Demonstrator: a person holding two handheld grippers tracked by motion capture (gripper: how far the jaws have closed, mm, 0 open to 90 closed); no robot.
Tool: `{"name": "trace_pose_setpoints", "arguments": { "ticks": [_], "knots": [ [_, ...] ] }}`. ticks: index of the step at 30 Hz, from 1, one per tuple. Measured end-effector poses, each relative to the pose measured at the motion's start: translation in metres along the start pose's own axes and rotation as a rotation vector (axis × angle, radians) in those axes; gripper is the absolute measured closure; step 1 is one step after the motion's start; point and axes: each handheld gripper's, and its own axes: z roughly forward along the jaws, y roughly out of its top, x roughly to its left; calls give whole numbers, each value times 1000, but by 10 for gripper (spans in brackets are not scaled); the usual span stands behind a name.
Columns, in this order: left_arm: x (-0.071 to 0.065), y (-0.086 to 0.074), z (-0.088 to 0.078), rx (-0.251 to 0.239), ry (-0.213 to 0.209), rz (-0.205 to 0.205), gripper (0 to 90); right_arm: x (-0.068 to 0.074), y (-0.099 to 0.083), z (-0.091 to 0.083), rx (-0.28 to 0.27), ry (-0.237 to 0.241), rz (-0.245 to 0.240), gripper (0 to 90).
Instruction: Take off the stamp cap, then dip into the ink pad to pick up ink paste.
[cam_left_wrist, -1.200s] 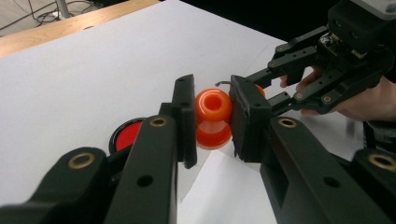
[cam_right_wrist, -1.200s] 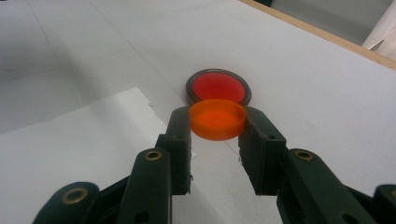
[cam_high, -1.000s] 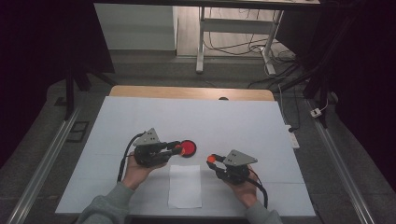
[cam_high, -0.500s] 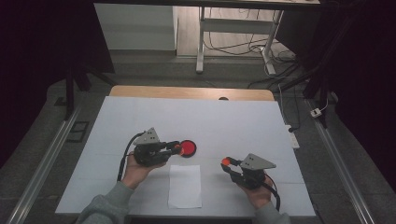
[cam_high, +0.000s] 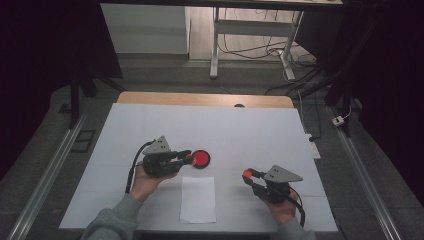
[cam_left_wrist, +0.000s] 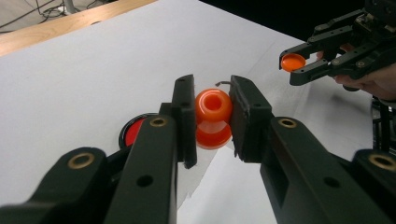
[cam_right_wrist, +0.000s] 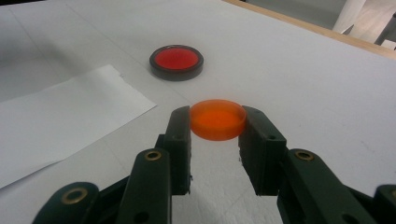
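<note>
My left gripper (cam_left_wrist: 212, 119) is shut on an orange spool-shaped piece (cam_left_wrist: 213, 115), held just above the table beside a round red pad in a black case (cam_left_wrist: 133, 133). In the high view, the left gripper (cam_high: 189, 156) points right, with the red pad (cam_high: 201, 158) at its tips. My right gripper (cam_right_wrist: 215, 128) is shut on a flat orange cap (cam_right_wrist: 217, 119), pinched by its rim. From above, the right gripper (cam_high: 248, 174) sits at the front right and points left. In the left gripper view, the right gripper (cam_left_wrist: 292, 65) and its cap (cam_left_wrist: 293, 61) are at the upper right.
A white sheet of paper (cam_high: 198, 199) lies at the front between the hands and also appears in the right gripper view (cam_right_wrist: 56, 126). The white table cover (cam_high: 250, 130) ends in a wooden strip (cam_high: 200, 99) at the far edge. The red pad (cam_right_wrist: 177, 61) lies beyond the cap.
My right gripper has drawn away to the right with the orange cap, widening the gap to the left gripper. The left gripper and the red pad have stayed where they were.
</note>
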Motion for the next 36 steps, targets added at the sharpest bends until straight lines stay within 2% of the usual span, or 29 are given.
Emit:
{"name": "trace_pose_setpoints", "arguments": {
  "ticks": [7, 16, 24, 36],
  "knots": [
    [1, 1, 0, 7, 16, 15, 726, 0, 0, 1, -2, 2, 4, 645],
    [4, 3, 2, 15, 30, 6, 726, -1, 0, 2, 2, 3, 2, 645],
    [7, 6, 5, 23, 45, 15, 726, -1, 0, 1, 1, -1, 1, 645],
    [19, 17, 13, 48, 62, 22, 726, -2, -1, -2, 0, -13, 17, 645]
  ]
}}
